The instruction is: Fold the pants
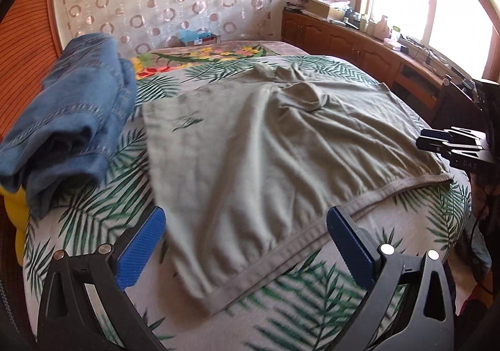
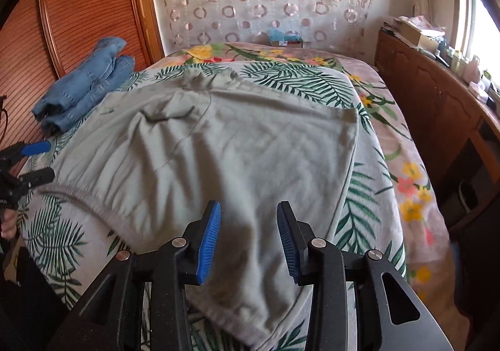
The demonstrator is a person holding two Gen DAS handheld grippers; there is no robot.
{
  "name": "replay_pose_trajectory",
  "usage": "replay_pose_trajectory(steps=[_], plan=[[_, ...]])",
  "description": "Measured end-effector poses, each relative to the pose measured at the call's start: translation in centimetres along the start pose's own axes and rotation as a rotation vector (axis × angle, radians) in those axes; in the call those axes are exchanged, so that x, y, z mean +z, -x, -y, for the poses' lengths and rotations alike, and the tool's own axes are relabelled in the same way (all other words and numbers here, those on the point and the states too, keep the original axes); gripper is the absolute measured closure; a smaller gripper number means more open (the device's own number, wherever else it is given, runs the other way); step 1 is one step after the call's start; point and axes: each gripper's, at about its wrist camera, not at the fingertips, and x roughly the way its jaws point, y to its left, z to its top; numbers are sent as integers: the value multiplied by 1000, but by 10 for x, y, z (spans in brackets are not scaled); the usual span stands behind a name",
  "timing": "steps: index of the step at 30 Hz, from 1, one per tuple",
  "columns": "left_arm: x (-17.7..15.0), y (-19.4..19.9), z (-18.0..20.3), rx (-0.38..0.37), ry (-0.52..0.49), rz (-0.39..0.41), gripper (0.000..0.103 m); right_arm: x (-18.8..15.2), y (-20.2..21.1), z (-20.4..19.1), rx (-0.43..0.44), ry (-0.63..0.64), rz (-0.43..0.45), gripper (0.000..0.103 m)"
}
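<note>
**Grey pants spread flat, both grippers open at the waistband end**

The bed [image 1: 93, 226], covered in a leaf-print sheet, carries the grey pants [image 1: 265, 138] laid out across its middle, with folded jeans [image 1: 72, 119] off to the left side. The pants run lengthwise away from both cameras: the waistband [image 1: 312, 232] lies nearest, the legs stretch toward the far wall. The left gripper [image 1: 247, 244] hovers with its jaws wide apart, straddling the waistband's left corner and holding nothing. The right gripper [image 2: 248, 238] sits over the right waist corner, jaws partly open, cloth beneath them but not pinched. Each gripper seems equally close to its own corner, so a lengthwise fold looks ready to start.
</note>
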Motion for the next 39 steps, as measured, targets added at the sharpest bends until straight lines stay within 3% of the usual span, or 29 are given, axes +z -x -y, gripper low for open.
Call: replay_pose_trajectory(steps=[6, 11, 18, 21, 27, 35, 39], plan=[[-17, 10, -18, 25, 47, -3, 0, -7, 6, -10, -32, 12, 7, 63], [-27, 14, -31, 11, 108, -8, 6, -6, 11, -18, -32, -3, 22, 63], [-38, 16, -40, -27, 143, -14, 27, -14, 17, -25, -10, -13, 38, 62], [-42, 23, -41, -64, 157, 6, 36, -16, 19, -30, 0, -7, 47, 54], [-45, 26, -41, -79, 171, 6, 51, -19, 21, -34, 7, 6, 63, 51], [-48, 20, -35, -91, 163, -6, 57, -20, 20, -38, 5, 13, 77, 50], [-48, 20, -31, -93, 146, -11, 70, -21, 19, -35, 1, 5, 81, 49]])
